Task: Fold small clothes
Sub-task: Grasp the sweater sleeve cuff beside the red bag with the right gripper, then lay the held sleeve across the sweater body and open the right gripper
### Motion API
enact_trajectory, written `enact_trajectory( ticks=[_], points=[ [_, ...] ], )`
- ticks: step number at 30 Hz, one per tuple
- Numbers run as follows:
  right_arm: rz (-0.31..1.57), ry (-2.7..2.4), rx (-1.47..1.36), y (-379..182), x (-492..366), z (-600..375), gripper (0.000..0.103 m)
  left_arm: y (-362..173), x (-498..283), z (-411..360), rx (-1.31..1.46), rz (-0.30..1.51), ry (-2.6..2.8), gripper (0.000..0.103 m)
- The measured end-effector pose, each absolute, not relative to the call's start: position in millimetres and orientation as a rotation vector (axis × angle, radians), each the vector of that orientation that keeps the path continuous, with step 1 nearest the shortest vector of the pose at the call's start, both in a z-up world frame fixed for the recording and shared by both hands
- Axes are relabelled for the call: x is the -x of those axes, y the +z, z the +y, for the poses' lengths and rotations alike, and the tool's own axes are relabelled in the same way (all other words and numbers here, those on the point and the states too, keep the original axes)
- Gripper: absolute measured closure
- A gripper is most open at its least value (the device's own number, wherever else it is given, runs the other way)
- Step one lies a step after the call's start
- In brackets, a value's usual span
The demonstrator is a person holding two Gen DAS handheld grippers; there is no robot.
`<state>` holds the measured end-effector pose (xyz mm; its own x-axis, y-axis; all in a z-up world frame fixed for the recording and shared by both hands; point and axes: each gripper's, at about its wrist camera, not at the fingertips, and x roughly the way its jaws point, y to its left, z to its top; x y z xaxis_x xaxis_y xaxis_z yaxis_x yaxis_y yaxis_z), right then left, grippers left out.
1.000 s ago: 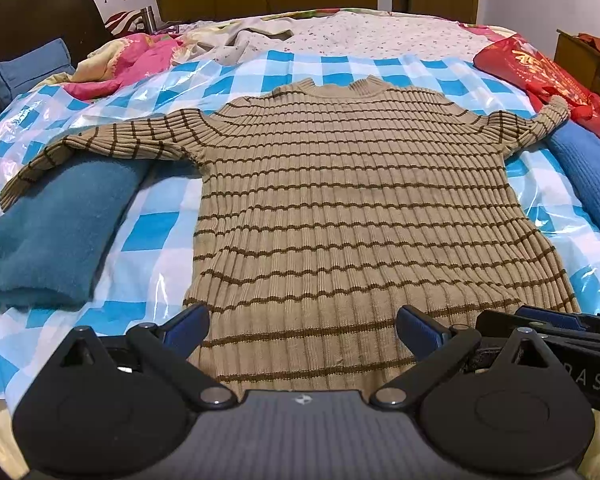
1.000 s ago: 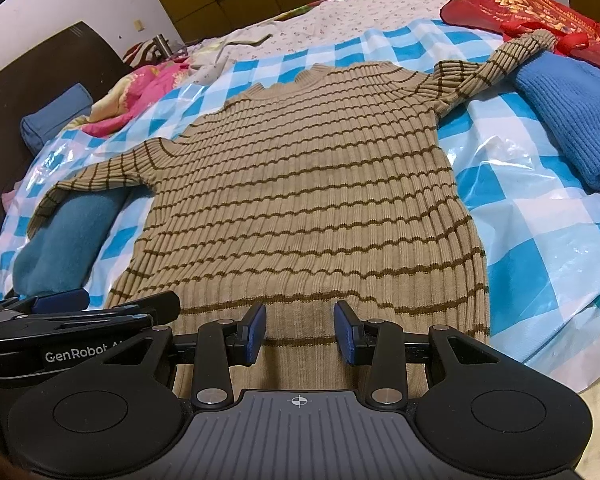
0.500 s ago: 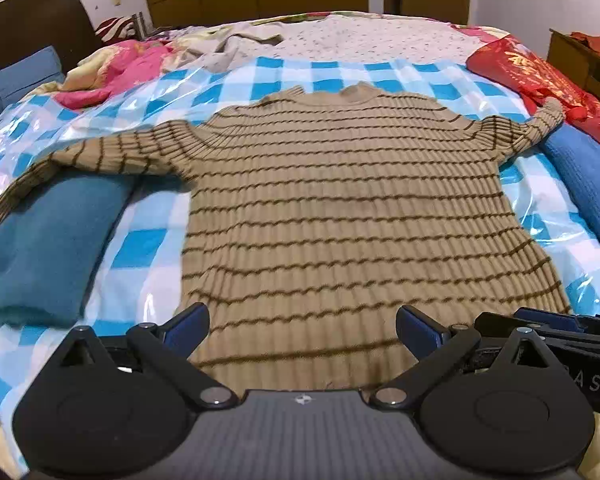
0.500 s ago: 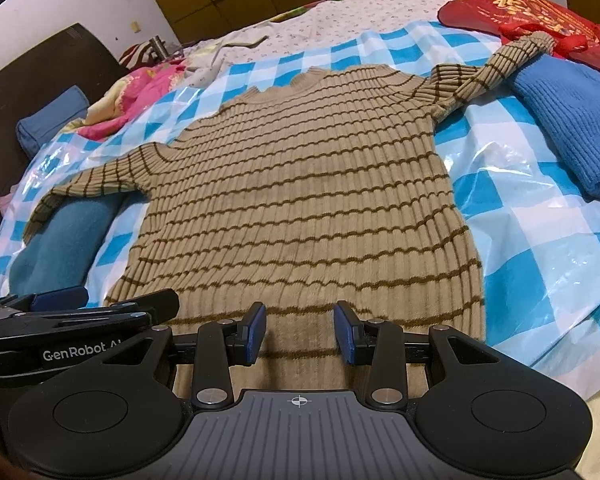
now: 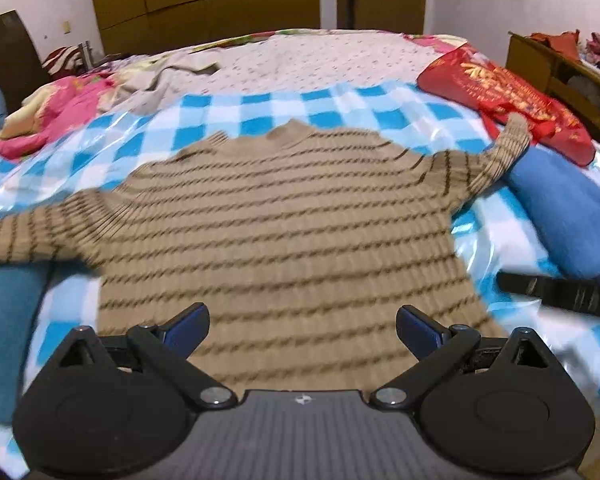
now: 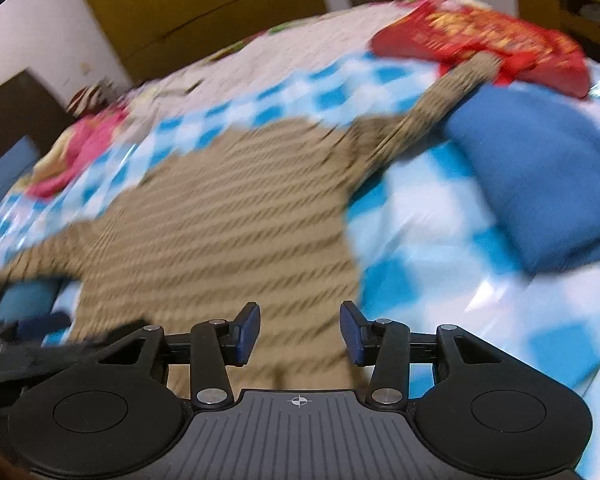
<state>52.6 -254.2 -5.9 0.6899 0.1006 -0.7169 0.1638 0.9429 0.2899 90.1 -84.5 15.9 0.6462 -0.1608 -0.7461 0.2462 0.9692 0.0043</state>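
A tan sweater with thin brown stripes [image 5: 284, 236] lies flat, front up, on the blue-and-white checked sheet [image 5: 340, 108], sleeves spread left and right. My left gripper [image 5: 302, 330] is wide open and empty above the hem. My right gripper [image 6: 299, 332] is open and empty above the sweater's [image 6: 220, 240] lower right part; that view is blurred. The right sleeve end [image 5: 512, 140] rests on a blue folded garment. The left gripper shows at the left edge of the right wrist view [image 6: 24, 344].
A teal folded garment [image 5: 4, 332] lies under the left sleeve. A blue folded garment [image 5: 568, 216] lies at the right, with a red printed cloth [image 5: 508, 96] behind it. Pink bedding [image 5: 56, 112] lies at the far left. A wooden cabinet [image 5: 560, 68] stands at the right.
Both grippers have moved forward over the sweater and tipped up, so more of the room shows. The right gripper has shifted right. Both stay open; the sweater has not moved.
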Motion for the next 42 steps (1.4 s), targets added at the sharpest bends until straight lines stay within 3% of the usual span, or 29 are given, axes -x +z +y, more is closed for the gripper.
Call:
enact_trajectory(
  ticks=[8,15,23,26,28,31,36,42],
  points=[
    [0.711,-0.267,-0.297,28.2,-142.8,-356.1,0.055,7.4,-143.6,-141.3,-0.085,0.798,-0.324,0.000],
    [0.786,-0.393,-0.216,22.4,-254.2,-405.8,0.054,-15.3,-171.6,-174.6,-0.050,0.828,-0.371,0.000],
    [0.907,-0.470,-0.117,-8.8,-308.9,-408.1,0.054,-25.8,-172.9,-172.9,-0.046,0.841,-0.370,0.000],
    [0.926,-0.496,-0.094,-14.9,-311.0,-414.8,0.063,-25.6,-170.5,-162.6,-0.024,0.850,-0.367,0.000],
    [0.913,-0.497,-0.153,-11.6,-304.7,-424.8,0.078,-25.1,-167.9,-154.9,-0.009,0.851,-0.366,0.000],
    [0.860,-0.477,-0.216,4.7,-290.2,-428.2,0.089,-21.5,-163.7,-142.0,-0.001,0.842,-0.363,0.000],
    [0.705,-0.299,-0.288,55.8,-261.7,-397.2,0.090,-13.3,-159.1,-107.1,0.046,0.825,-0.319,0.000],
    [0.609,0.079,-0.209,96.3,-253.8,-281.3,0.090,-10.5,-148.8,-51.5,0.081,0.789,-0.198,0.000]
  ],
)
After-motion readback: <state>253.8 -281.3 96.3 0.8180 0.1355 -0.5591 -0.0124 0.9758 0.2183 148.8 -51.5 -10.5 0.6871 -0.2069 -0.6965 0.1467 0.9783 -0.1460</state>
